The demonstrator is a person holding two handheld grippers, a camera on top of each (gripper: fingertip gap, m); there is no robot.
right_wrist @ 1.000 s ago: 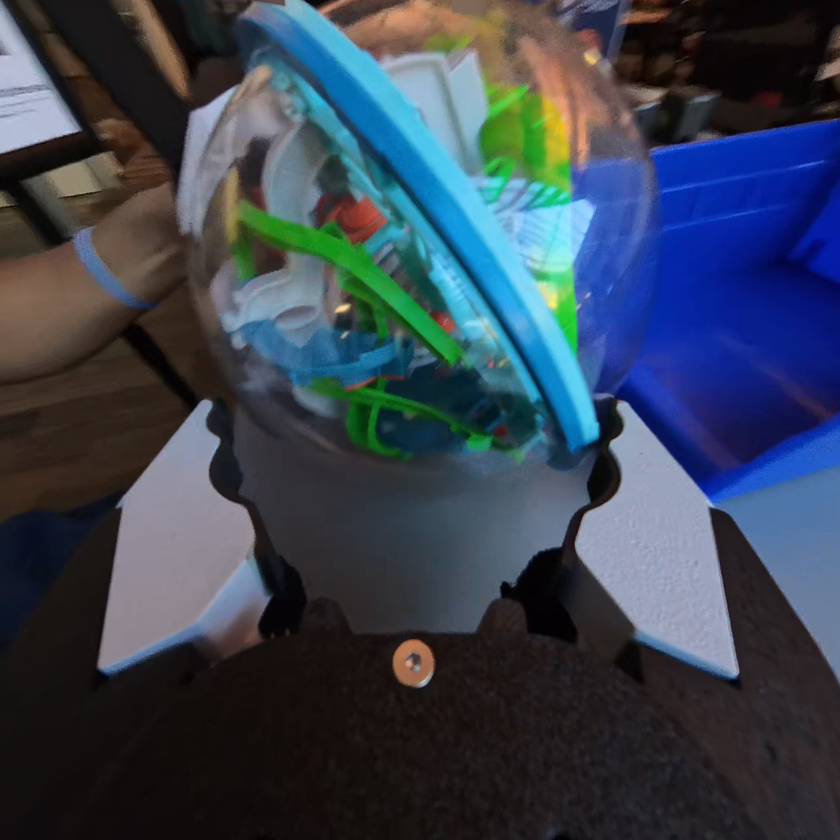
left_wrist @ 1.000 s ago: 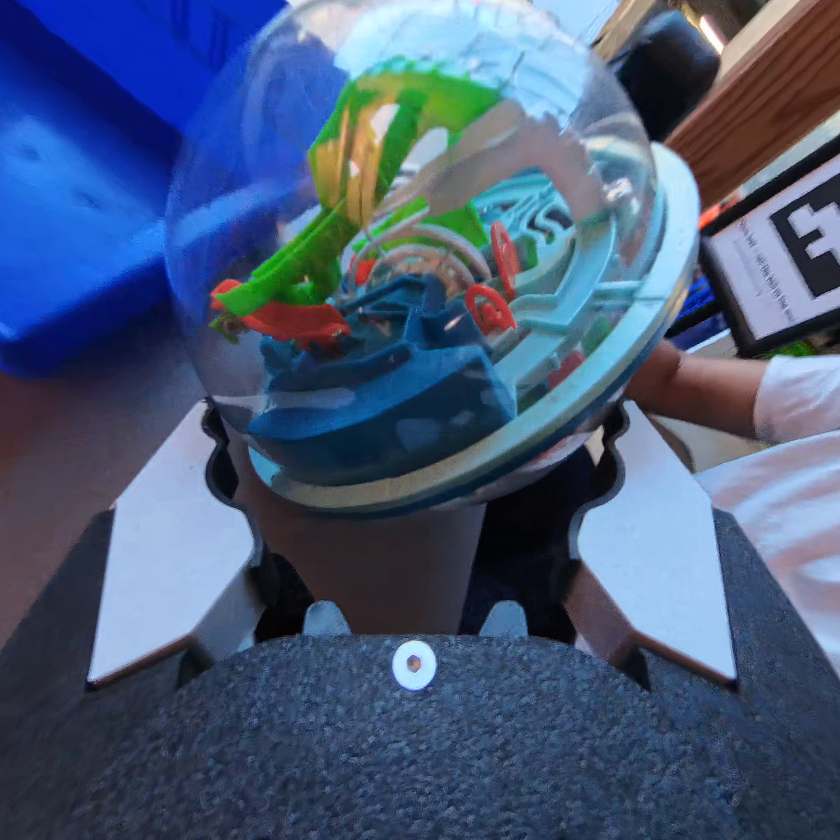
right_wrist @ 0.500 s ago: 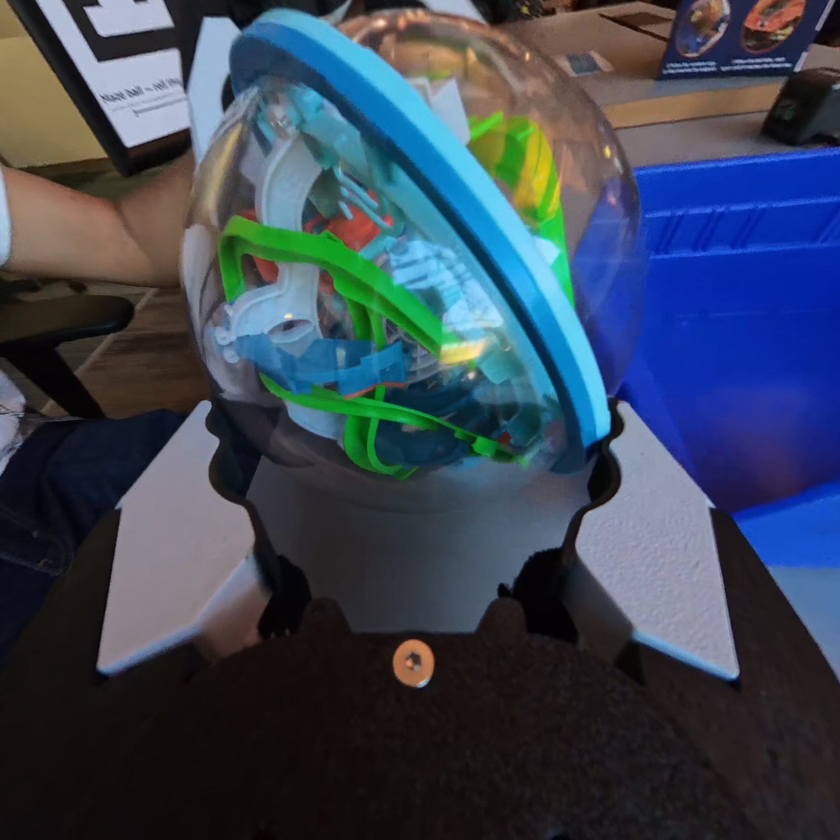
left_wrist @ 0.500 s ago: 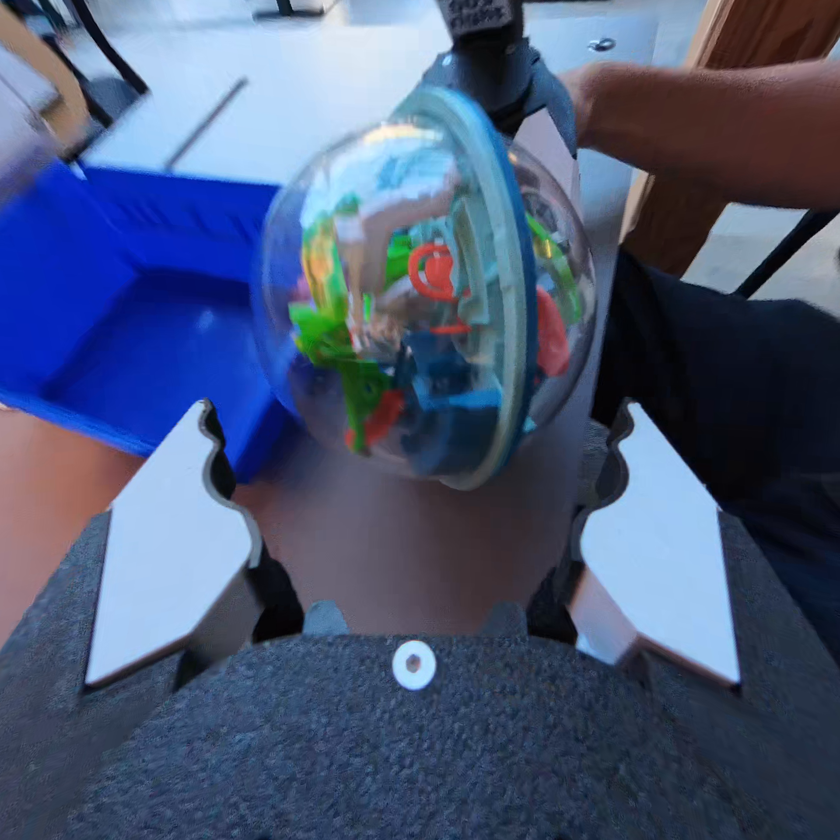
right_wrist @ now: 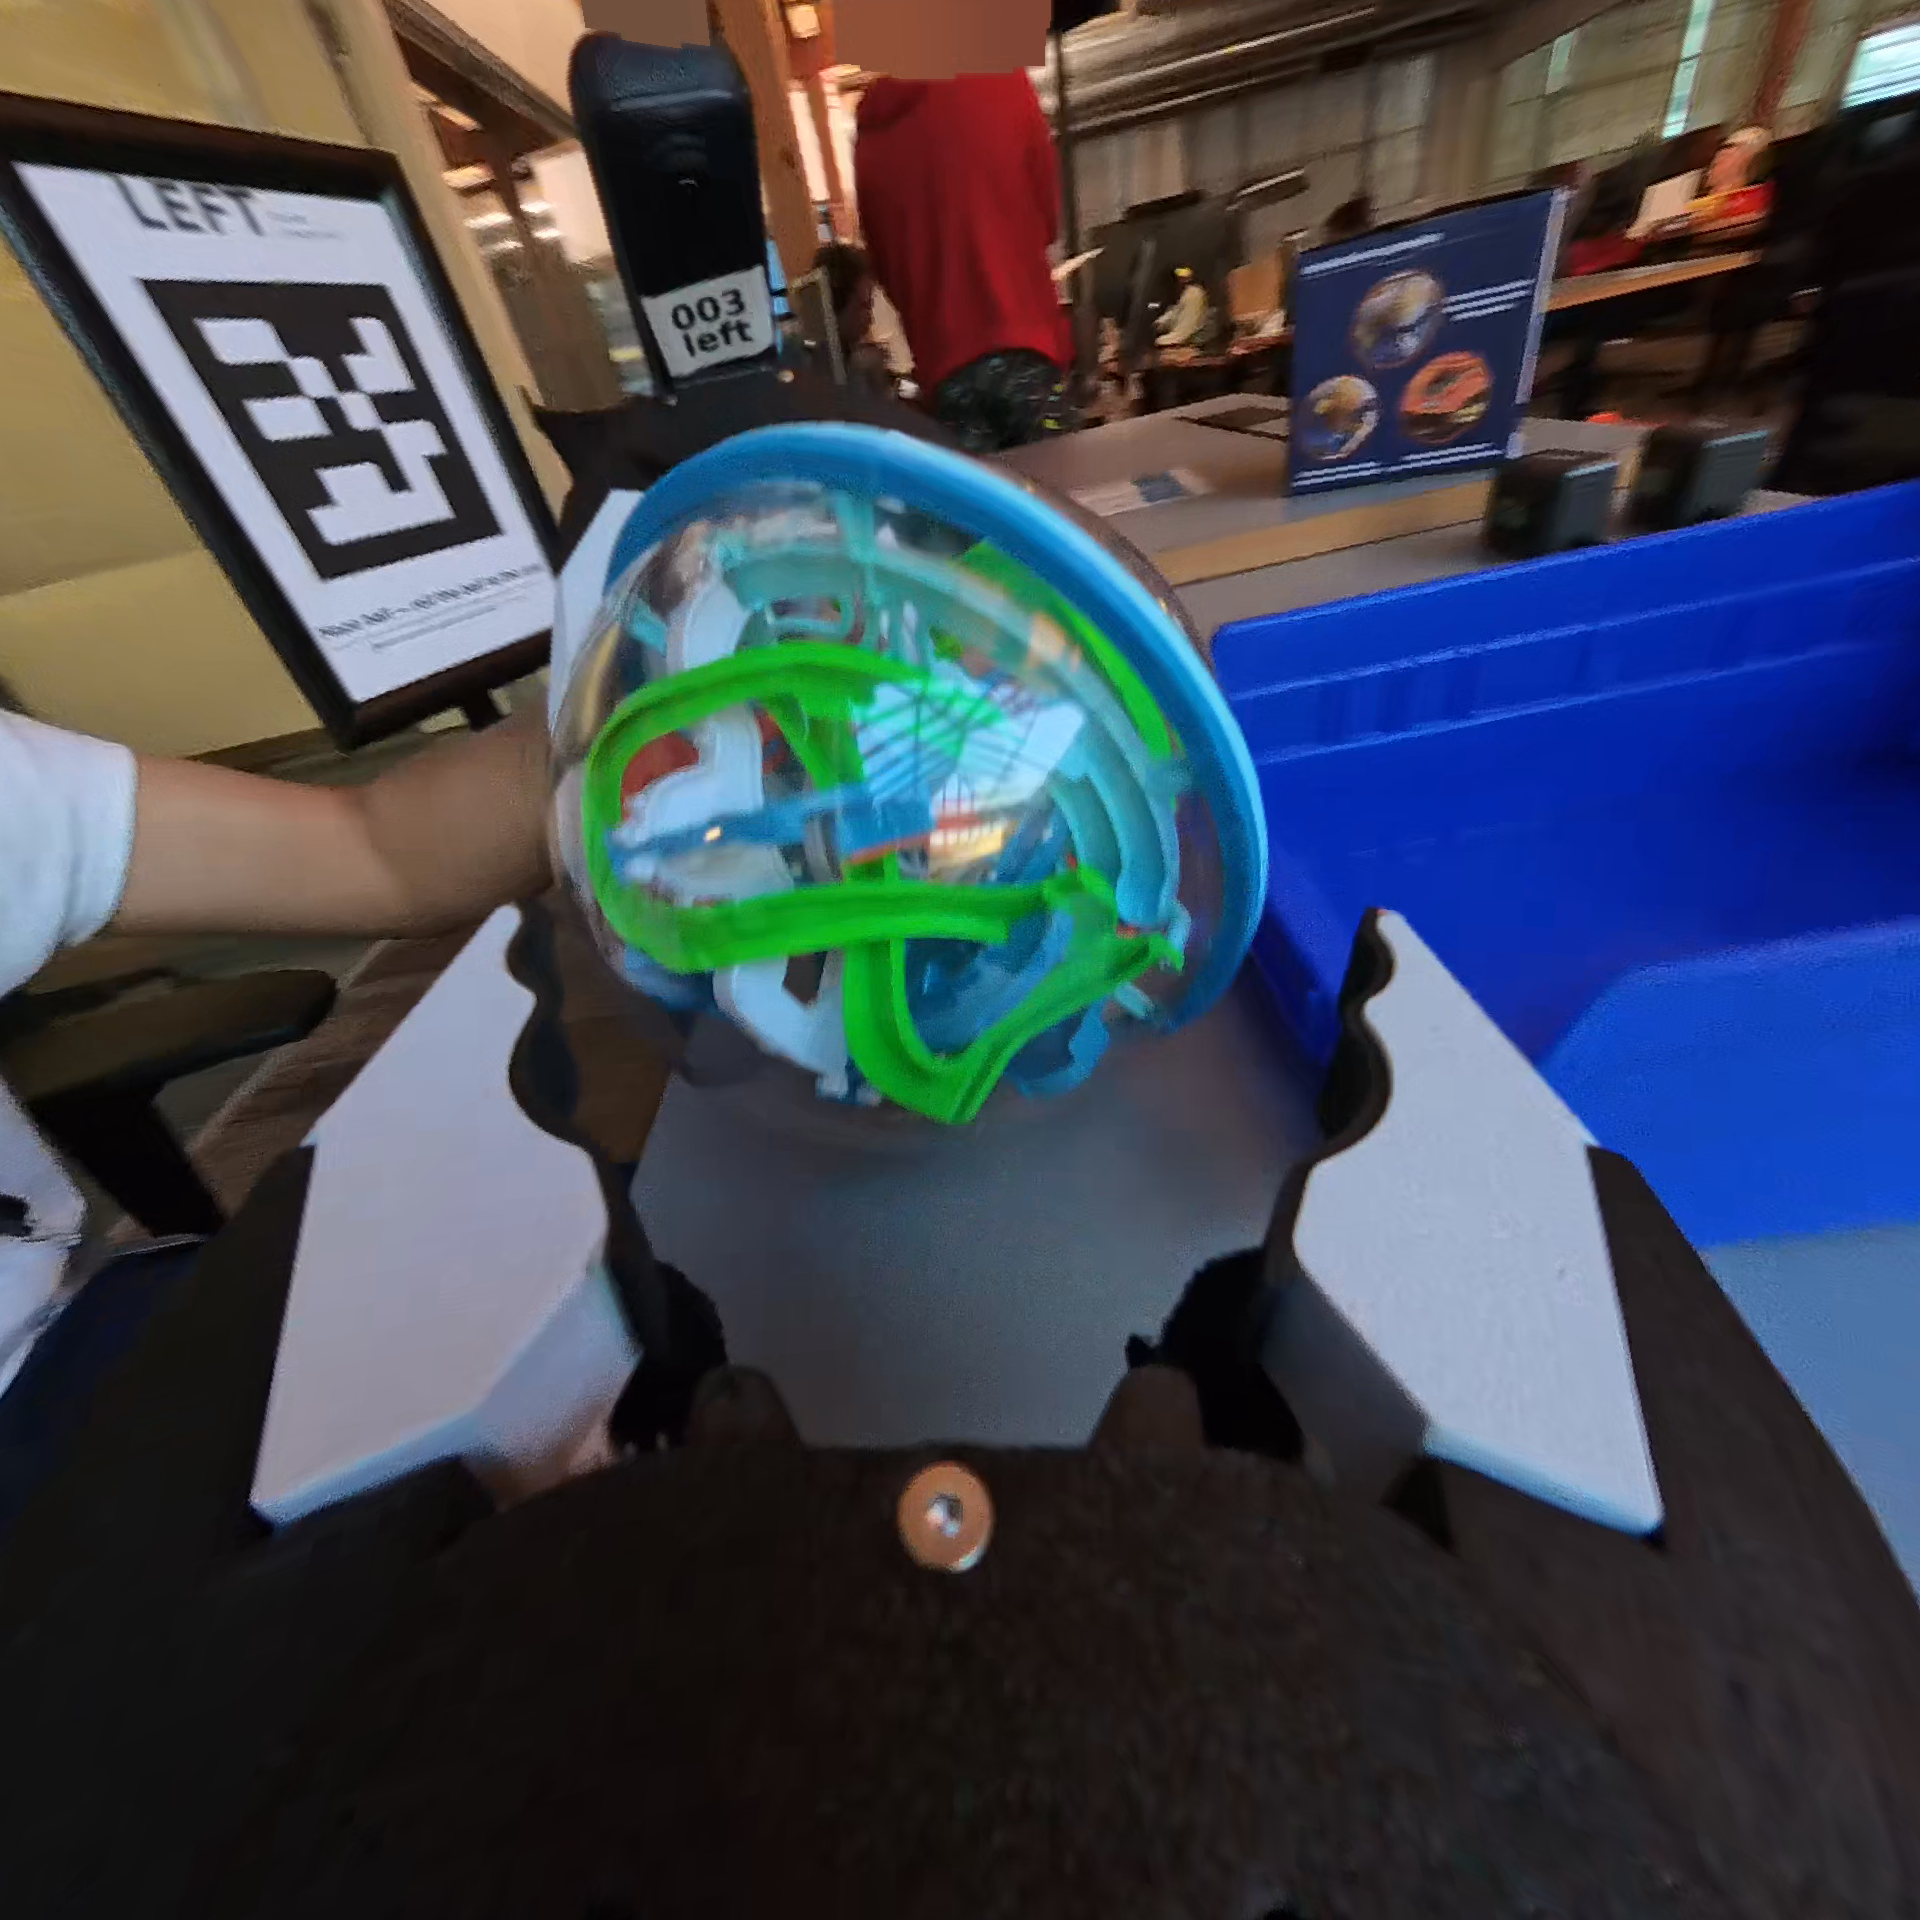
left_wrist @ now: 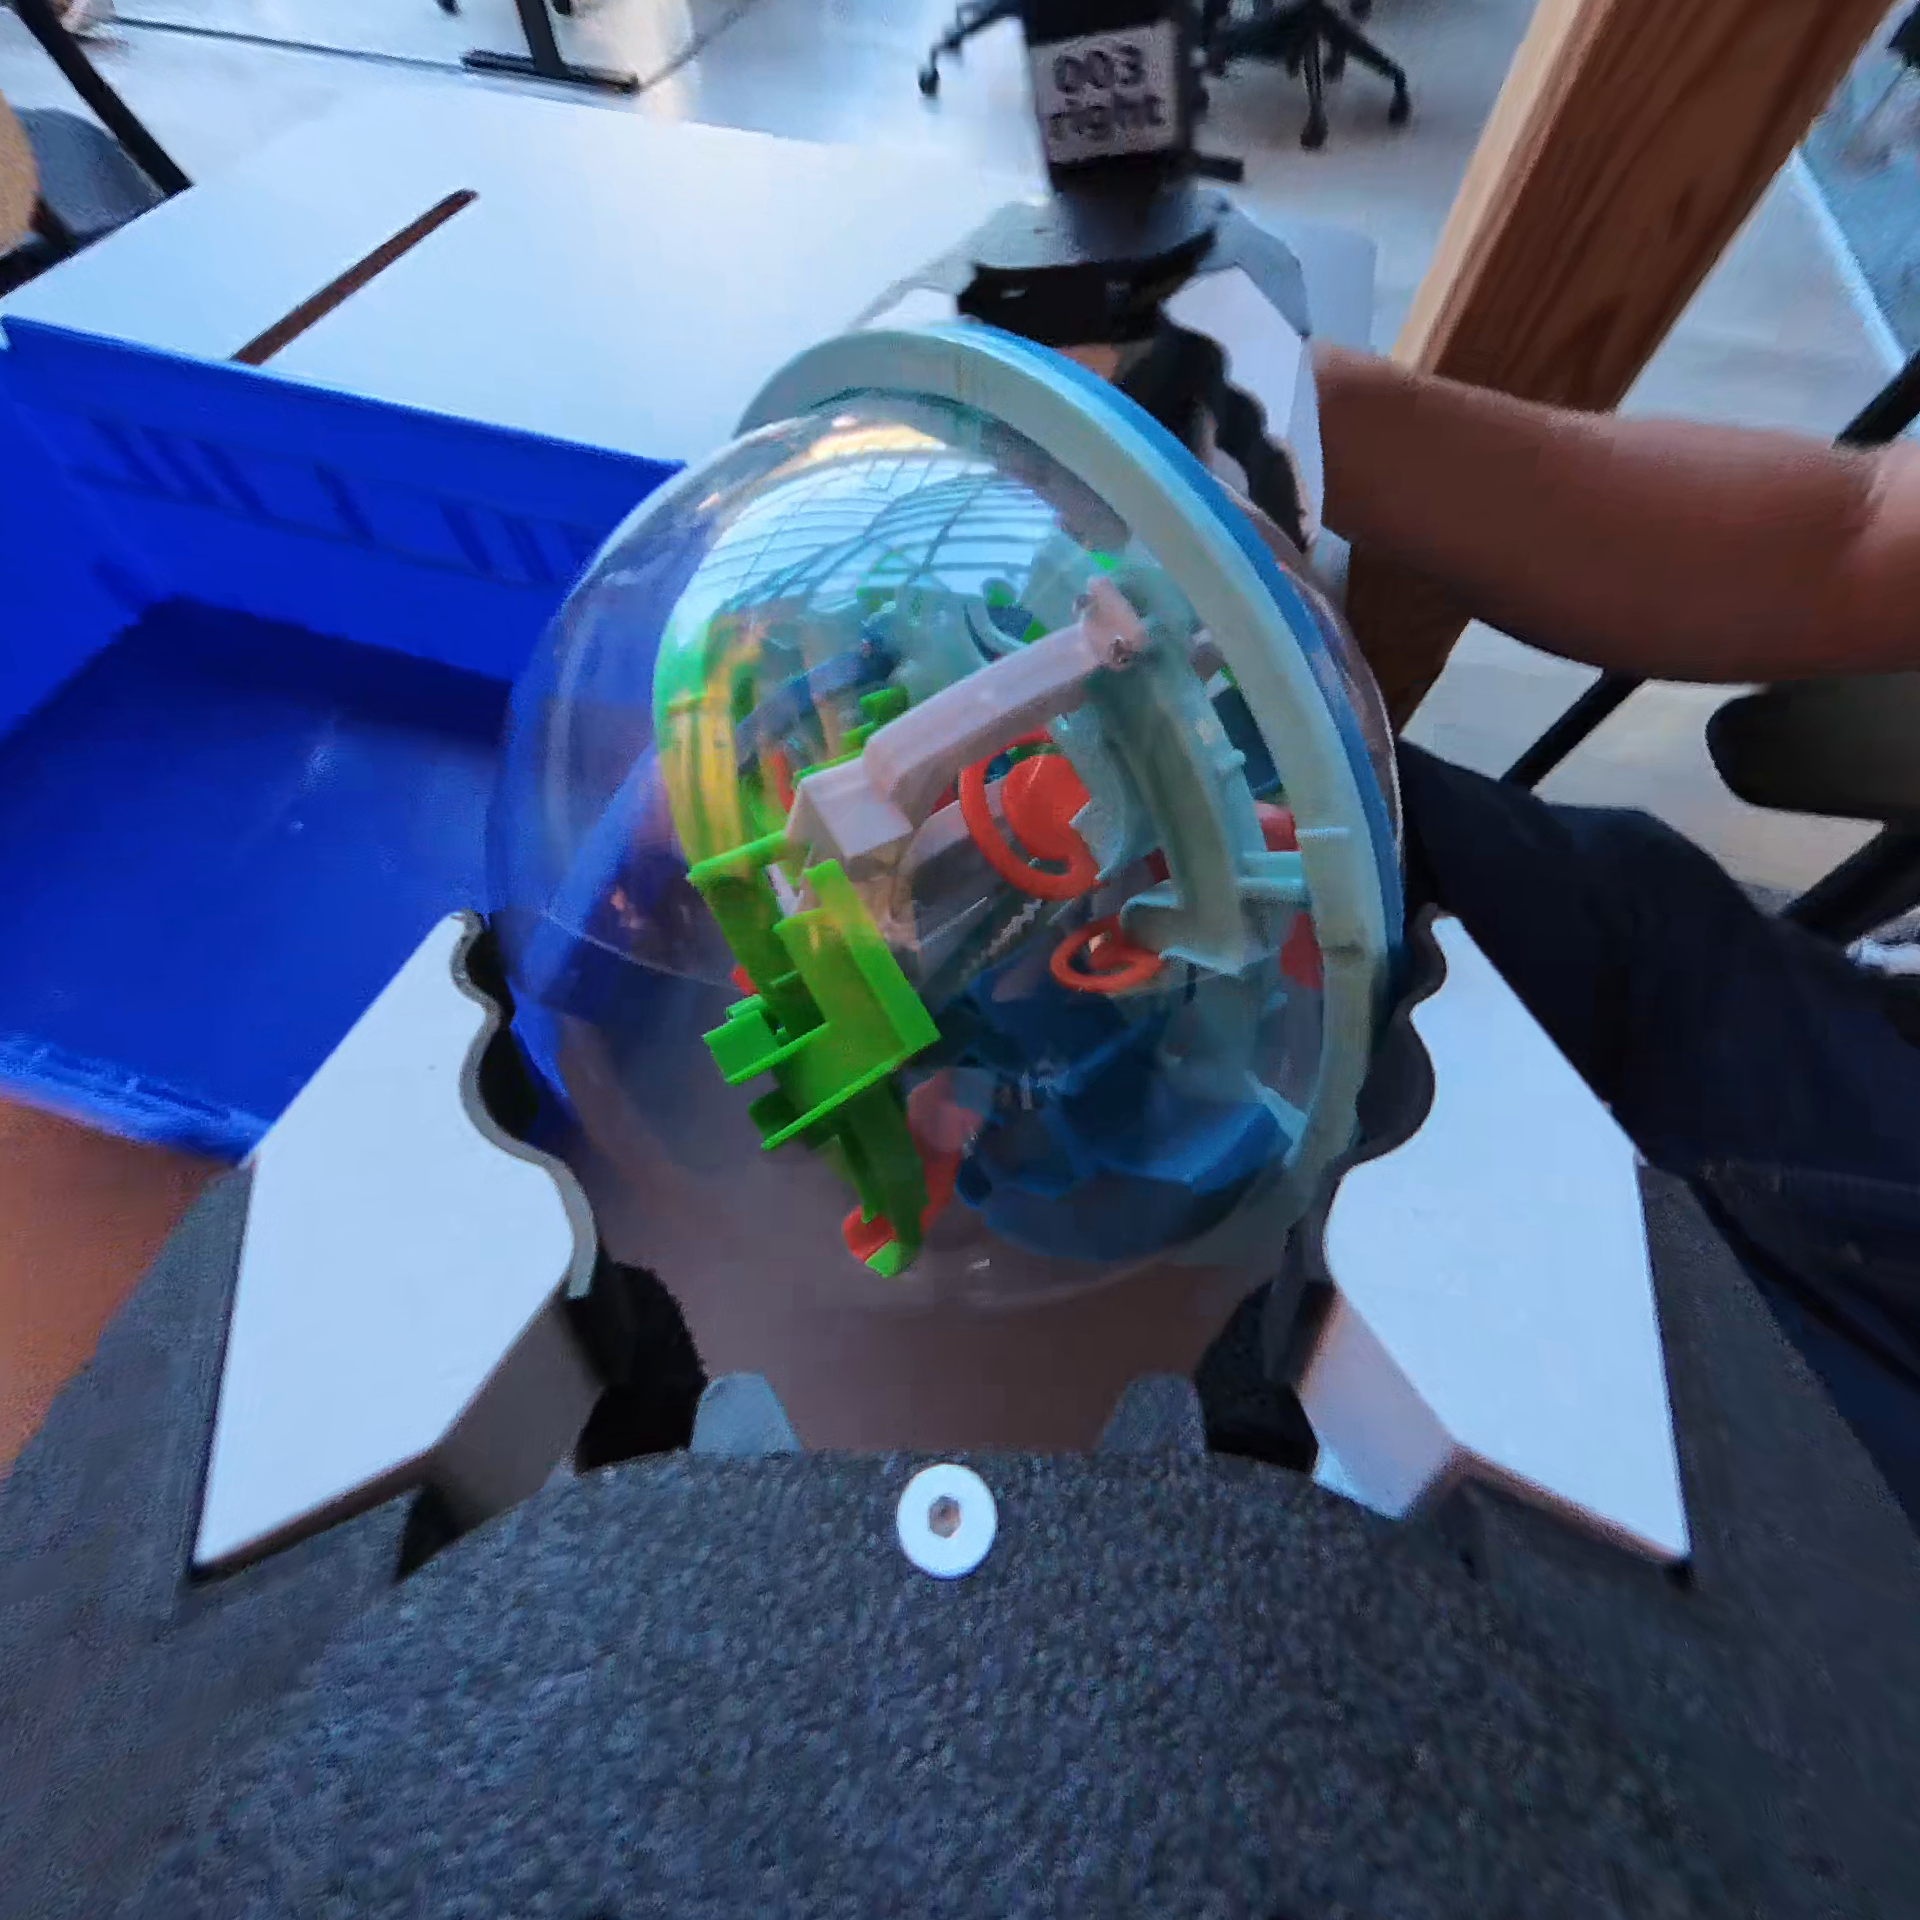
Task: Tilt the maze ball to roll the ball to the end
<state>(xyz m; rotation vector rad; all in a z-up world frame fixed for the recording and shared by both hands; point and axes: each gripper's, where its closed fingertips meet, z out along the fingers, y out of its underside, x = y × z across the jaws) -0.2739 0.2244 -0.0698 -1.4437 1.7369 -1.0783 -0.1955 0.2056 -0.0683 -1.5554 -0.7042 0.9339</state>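
Maze ball (left_wrist: 935,831) gripped by wide-spread left gripper (left_wrist: 940,997); right gripper (right_wrist: 940,997) open (ball beyond tips).

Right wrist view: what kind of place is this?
Probably an open workspace or demo hall: a framed fiducial-marker sign, a blue display board on a long table, and people at desks behind.

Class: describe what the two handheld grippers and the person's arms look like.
The left gripper has a grey speckled body, the right gripper a black one. Both have flat white jaws with wavy black inner edges and a central screw. The left arm wears a white sleeve.
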